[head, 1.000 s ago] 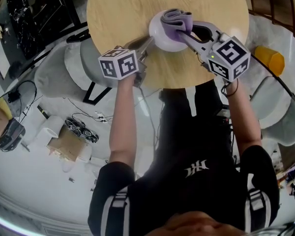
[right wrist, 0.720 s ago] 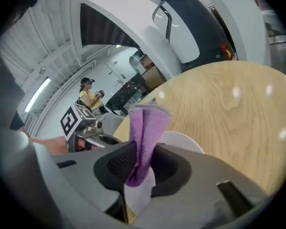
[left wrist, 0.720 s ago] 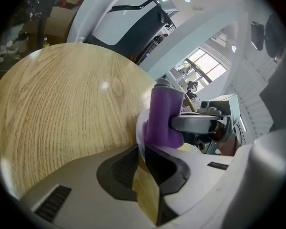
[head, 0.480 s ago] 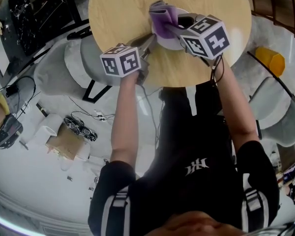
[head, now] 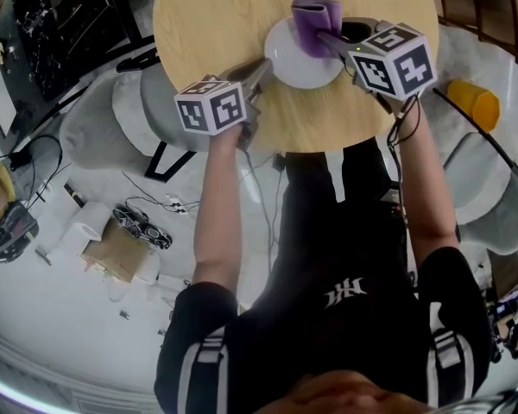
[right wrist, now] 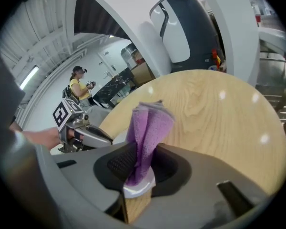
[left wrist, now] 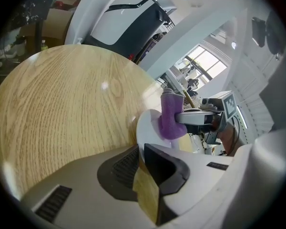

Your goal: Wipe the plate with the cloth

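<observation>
A white plate (head: 295, 65) lies near the front edge of the round wooden table (head: 216, 15). My left gripper (head: 266, 67) grips the plate's left rim, and the left gripper view shows the rim (left wrist: 150, 132) running in between the closed jaws. My right gripper (head: 326, 38) is shut on a folded purple cloth (head: 313, 15), which stands over the plate's far right part. In the right gripper view the cloth (right wrist: 147, 128) rises from between the pads, with a sliver of white plate (right wrist: 139, 188) just below it.
Grey chairs stand round the table, one at the left (head: 112, 119) and one at the right (head: 488, 188). A yellow thing (head: 473, 102) lies right of the table. Boxes and cables (head: 129, 231) litter the floor at the left. A person (right wrist: 78, 84) stands far off.
My right gripper swept the cloth left across the plate, then back to the plate's far right side. The left gripper and the plate stayed where they were.
</observation>
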The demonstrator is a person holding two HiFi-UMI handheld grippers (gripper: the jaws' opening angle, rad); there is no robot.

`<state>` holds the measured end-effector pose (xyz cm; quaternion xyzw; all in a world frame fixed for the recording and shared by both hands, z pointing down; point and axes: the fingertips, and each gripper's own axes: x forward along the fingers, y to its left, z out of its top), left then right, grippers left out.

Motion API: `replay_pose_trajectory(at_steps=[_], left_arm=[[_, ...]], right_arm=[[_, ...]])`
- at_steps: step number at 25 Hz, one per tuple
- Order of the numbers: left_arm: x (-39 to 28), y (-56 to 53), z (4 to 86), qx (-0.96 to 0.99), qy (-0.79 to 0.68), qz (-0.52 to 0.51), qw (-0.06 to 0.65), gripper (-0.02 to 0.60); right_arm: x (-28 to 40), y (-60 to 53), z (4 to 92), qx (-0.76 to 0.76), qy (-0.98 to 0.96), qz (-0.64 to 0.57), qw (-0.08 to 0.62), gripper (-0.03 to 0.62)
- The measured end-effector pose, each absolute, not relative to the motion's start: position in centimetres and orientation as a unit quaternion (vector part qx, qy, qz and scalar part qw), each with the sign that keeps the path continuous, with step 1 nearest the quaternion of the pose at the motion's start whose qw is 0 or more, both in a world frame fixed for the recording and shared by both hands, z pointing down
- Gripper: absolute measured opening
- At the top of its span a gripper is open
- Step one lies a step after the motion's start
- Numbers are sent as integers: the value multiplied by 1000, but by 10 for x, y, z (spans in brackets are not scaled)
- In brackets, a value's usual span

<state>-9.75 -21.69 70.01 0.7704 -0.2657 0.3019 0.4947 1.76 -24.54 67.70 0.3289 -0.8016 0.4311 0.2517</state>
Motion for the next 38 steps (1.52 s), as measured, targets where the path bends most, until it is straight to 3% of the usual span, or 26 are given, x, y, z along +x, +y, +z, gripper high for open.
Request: replay_pose_trajectory(at_steps=[9, 15, 23, 38], left_arm=[[-97, -217, 700, 770, -268, 304, 493, 38], [-94, -219, 698, 772, -269, 301, 491, 35], [-93, -218, 700, 770, -272, 299, 494, 35], [-93, -220, 698, 770, -273, 297, 495, 34]], right_arm=[[59, -244, 666, 363, -781, 447, 243, 84], [8, -251, 651, 321, -805, 459, 194, 84], [-49, -251, 671, 274, -812, 466, 220, 83], [47, -232, 676, 333, -779, 470, 247, 83]])
